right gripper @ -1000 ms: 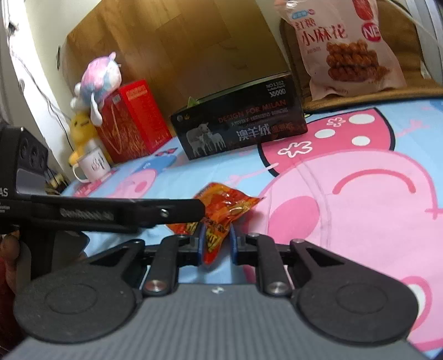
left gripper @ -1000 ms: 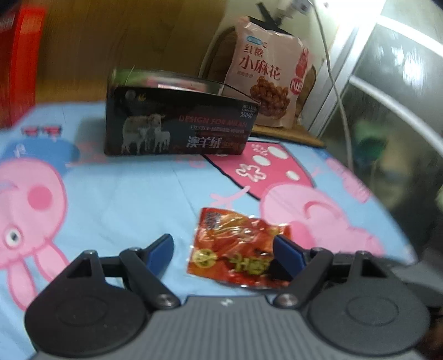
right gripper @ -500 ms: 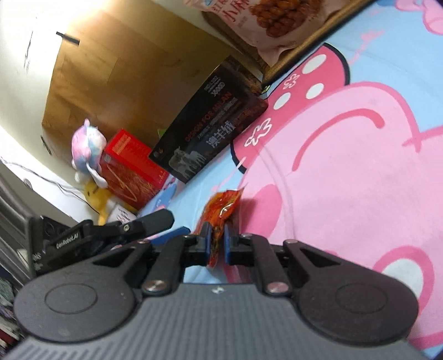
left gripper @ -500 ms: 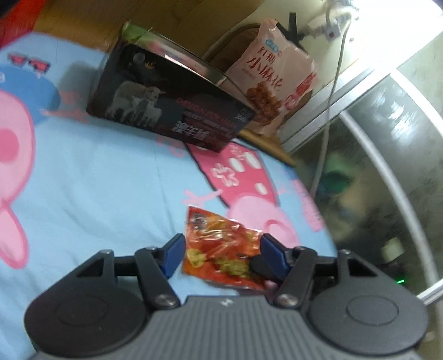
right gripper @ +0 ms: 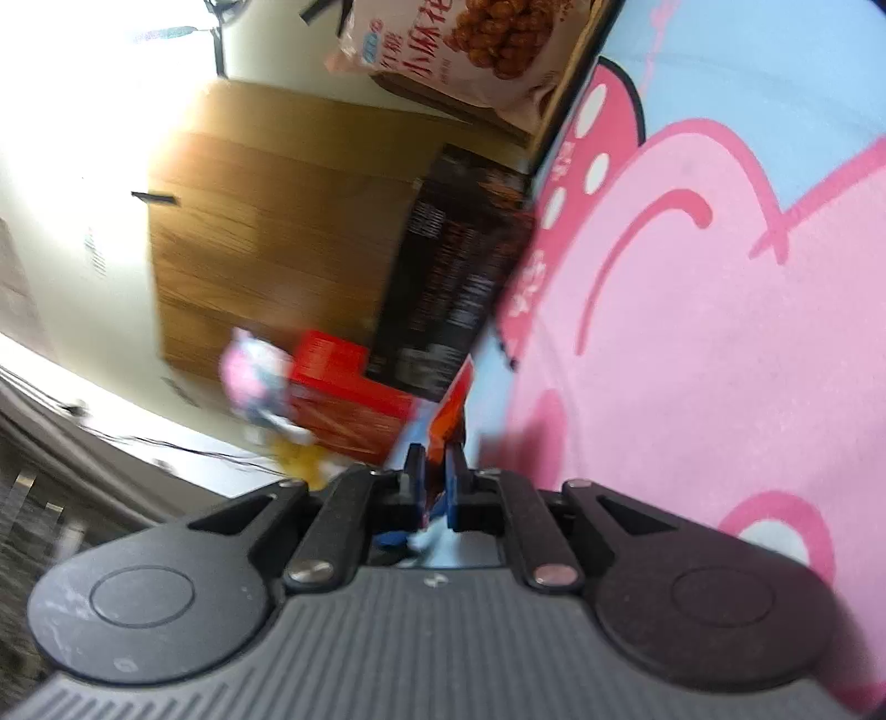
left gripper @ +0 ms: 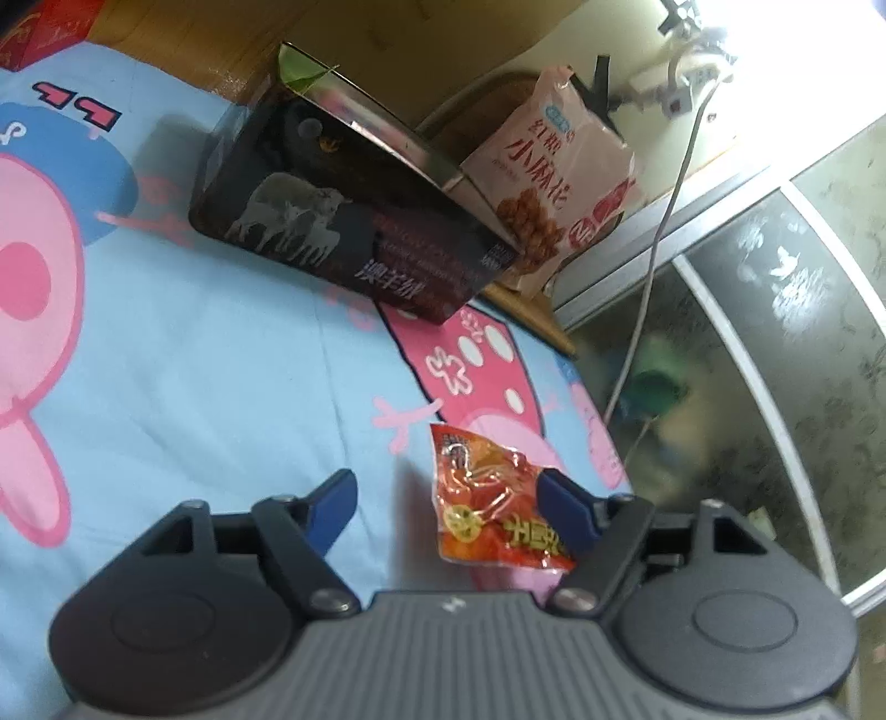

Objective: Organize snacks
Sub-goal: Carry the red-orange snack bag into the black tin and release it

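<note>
a red snack packet [left gripper: 495, 512] is pinched between the blue pads of the right gripper [right gripper: 435, 476], its jaws clenched on the packet's edge so that, in the right wrist view, the packet [right gripper: 451, 412] stands thin and edge-on, lifted off the sheet. in the left wrist view the same packet hangs between the 2 spread fingers of the left gripper [left gripper: 451, 501], which is released; the packet sits against the right-hand blue pad [left gripper: 562, 512] and well apart from the left-hand one. below lies a blue bed sheet [left gripper: 210, 387] printed with pink cartoon pigs. farther back on the sheet stands a black box [left gripper: 343, 232] showing sheep on its side, its top open and lined with a shiny surface. behind the box, a pale pink bag [left gripper: 559, 183] of fried dough twists leans upright near a white cable [left gripper: 659, 232]. the right wrist view is strongly tilted and blurred: the box [right gripper: 454, 277] and the bag [right gripper: 465, 50] appear along the sheet's edge, with a red box [right gripper: 349, 393] and a pink and white plush toy [right gripper: 255, 376] beside a wooden panel [right gripper: 266, 221].
</note>
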